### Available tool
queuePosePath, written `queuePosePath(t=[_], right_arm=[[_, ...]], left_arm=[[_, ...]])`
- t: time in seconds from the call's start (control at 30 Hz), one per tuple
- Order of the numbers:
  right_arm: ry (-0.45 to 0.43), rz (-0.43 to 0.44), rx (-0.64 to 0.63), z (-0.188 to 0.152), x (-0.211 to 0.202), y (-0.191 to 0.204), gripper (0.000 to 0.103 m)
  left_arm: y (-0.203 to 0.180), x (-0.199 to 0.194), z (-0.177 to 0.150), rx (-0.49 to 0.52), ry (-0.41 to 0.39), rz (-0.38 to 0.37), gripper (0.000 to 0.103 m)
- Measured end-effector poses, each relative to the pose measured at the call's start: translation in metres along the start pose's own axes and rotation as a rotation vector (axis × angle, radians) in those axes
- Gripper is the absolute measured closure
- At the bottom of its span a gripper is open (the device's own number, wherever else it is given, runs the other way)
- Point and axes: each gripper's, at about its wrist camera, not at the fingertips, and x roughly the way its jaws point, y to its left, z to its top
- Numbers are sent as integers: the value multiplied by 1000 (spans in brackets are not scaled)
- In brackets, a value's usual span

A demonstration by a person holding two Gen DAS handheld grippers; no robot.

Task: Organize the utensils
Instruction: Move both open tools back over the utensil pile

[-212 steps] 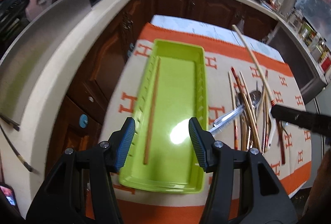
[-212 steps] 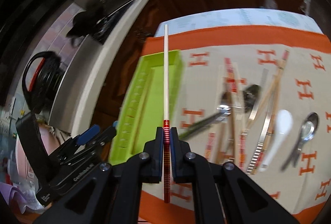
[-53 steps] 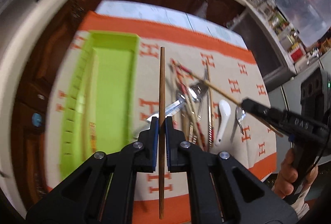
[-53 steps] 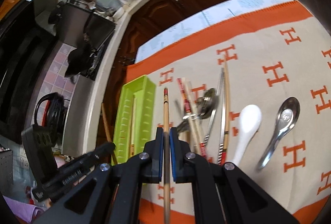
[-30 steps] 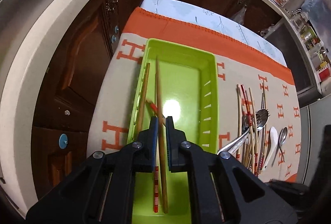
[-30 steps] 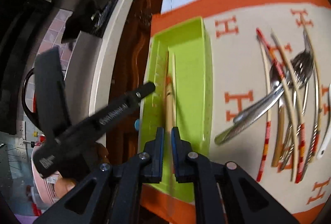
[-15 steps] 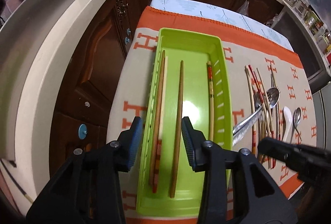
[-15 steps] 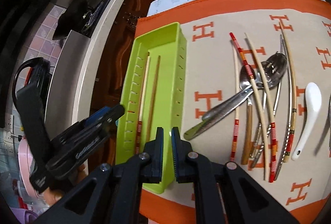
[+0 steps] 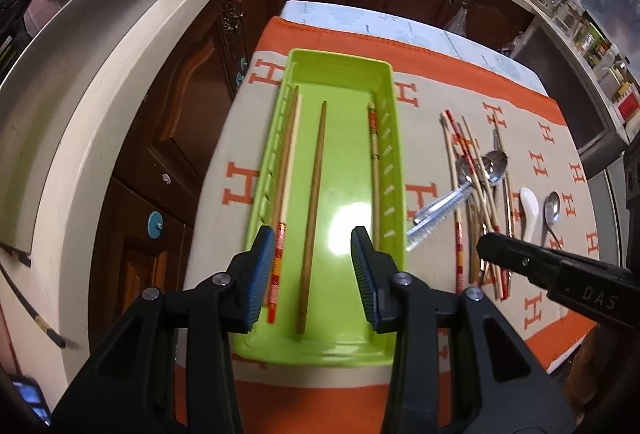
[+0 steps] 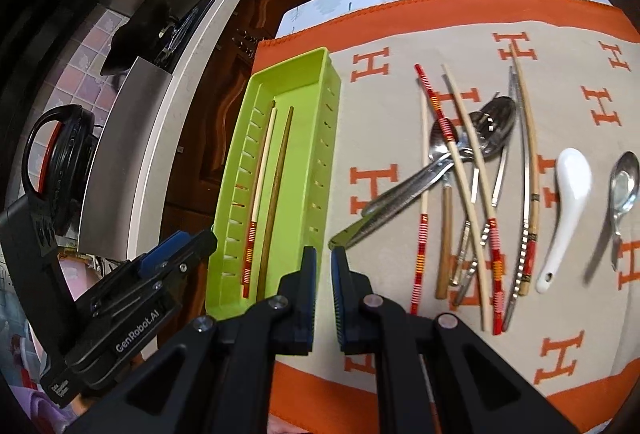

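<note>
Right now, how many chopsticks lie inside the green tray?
4 in the green tray: two chopsticks touching by the left wall, a brown one in the middle, one along the right wall.

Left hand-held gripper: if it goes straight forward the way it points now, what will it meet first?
Probably the dark brown chopstick lying in the green tray, which sits between the open fingers of the left hand-held gripper; depth is unclear.

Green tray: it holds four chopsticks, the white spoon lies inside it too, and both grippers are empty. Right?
Not quite. The white spoon lies outside the green tray, on the cloth among the loose utensils; the right wrist view shows it. The four chopsticks and the empty left gripper and right gripper are correct.
</note>
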Motion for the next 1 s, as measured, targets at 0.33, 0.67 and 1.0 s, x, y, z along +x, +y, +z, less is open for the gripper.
queuePosePath(t=[0.33,0.67,1.0], right_arm=[[-65,-31,-2,-15,-27,-18,94],[-107,-32,17,-21,-50,-43,93],[-139,-10,84,-23,-70,-90,93]], left_arm=[[-36,-21,-21,87,-34,10,67],[-75,-25,-29,157,-43,36,67],[-126,-16,-31,237,-14,45,67]])
